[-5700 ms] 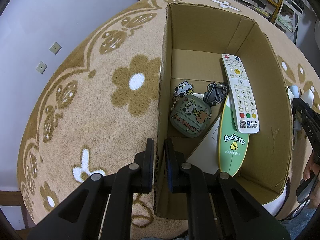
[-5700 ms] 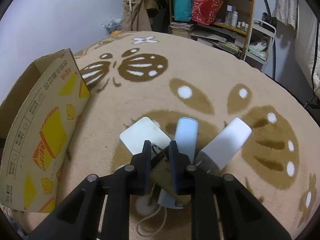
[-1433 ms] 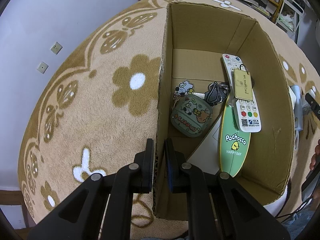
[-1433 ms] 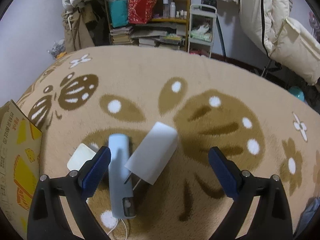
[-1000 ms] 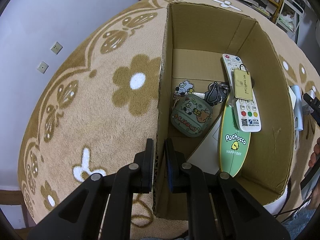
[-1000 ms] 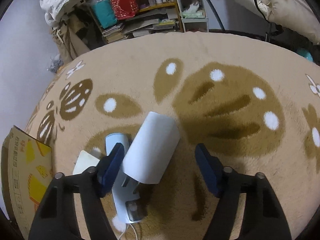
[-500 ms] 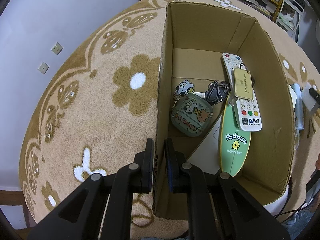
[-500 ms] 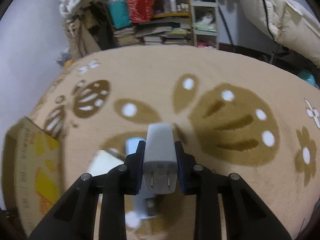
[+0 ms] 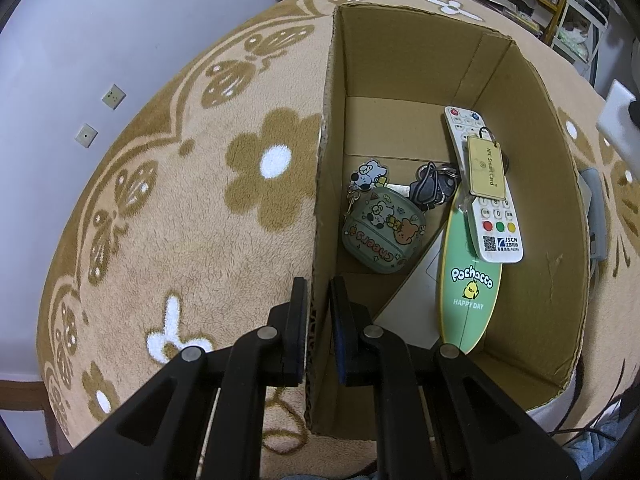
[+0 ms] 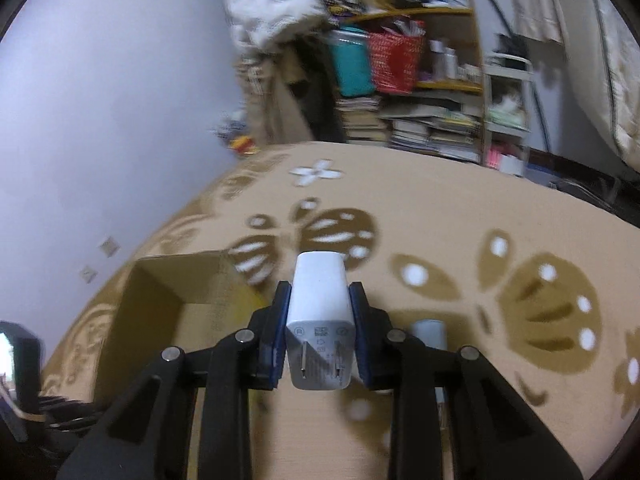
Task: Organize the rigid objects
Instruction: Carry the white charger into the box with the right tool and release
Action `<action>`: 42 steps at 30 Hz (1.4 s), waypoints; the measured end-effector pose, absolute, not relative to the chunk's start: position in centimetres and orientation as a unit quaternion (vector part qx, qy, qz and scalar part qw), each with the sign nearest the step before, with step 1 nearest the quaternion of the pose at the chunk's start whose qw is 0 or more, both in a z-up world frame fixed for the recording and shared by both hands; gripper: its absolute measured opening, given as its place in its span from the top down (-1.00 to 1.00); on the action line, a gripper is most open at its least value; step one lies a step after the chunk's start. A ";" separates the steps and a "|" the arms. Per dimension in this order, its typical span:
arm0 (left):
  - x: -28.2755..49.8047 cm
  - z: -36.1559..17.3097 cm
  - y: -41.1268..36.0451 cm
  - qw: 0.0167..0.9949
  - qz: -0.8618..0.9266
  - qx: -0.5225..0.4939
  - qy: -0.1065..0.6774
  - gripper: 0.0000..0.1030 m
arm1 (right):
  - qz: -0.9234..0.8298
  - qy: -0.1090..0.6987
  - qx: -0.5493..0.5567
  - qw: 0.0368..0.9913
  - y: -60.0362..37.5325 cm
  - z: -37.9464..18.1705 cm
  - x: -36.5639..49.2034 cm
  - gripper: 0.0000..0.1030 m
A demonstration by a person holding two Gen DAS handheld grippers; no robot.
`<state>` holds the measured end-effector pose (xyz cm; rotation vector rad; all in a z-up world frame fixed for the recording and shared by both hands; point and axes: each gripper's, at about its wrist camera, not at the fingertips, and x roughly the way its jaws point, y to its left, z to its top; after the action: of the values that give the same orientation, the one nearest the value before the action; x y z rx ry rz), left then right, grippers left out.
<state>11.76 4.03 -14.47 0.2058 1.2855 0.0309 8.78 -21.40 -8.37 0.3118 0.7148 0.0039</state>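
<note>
My left gripper [image 9: 319, 300] is shut on the left wall of an open cardboard box [image 9: 326, 152]. Inside lie a white remote [image 9: 480, 184] with a tan NFC card [image 9: 486, 168] on it, a green Pochacco board [image 9: 470, 280], a green cartoon case [image 9: 380, 236] and dark keys [image 9: 430, 188]. My right gripper [image 10: 320, 308] is shut on a white plug charger [image 10: 320, 308], held in the air above the rug, prongs towards the camera. The charger also shows at the right edge of the left wrist view [image 9: 618, 120]. The box [image 10: 160, 300] lies ahead and to the left in the right wrist view.
A pale blue device [image 10: 430, 330] lies on the tan flowered rug [image 10: 460, 240] just right of my right gripper; it also shows outside the box's right wall [image 9: 596, 208]. Cluttered shelves [image 10: 420, 92] stand beyond the rug. A wall [image 9: 100, 40] is at the left.
My right gripper has closed on the white charger, lifted it off the rug and swung left towards the box. The left gripper has kept its hold on the box wall.
</note>
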 end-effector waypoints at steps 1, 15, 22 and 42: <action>11.8 -14.5 4.0 0.795 0.015 0.095 0.599 0.77 | 0.015 0.346 0.148 0.926 -20.6 -8.2 8.8 0.42; 11.8 -14.5 4.1 0.795 0.014 0.095 0.599 0.77 | 0.144 0.383 0.121 0.904 -12.9 -10.3 9.7 0.42; 11.8 -14.6 4.1 0.795 0.014 0.094 0.599 0.77 | 0.151 0.398 0.102 0.899 -11.5 -11.1 9.9 0.41; 11.8 -14.9 4.1 0.795 0.014 0.093 0.600 0.77 | 0.147 0.402 0.097 0.899 -11.0 -11.3 9.9 0.40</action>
<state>11.83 4.12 -14.91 0.1999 1.2887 0.0298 9.88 -10.97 -11.32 0.1999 0.8319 0.3043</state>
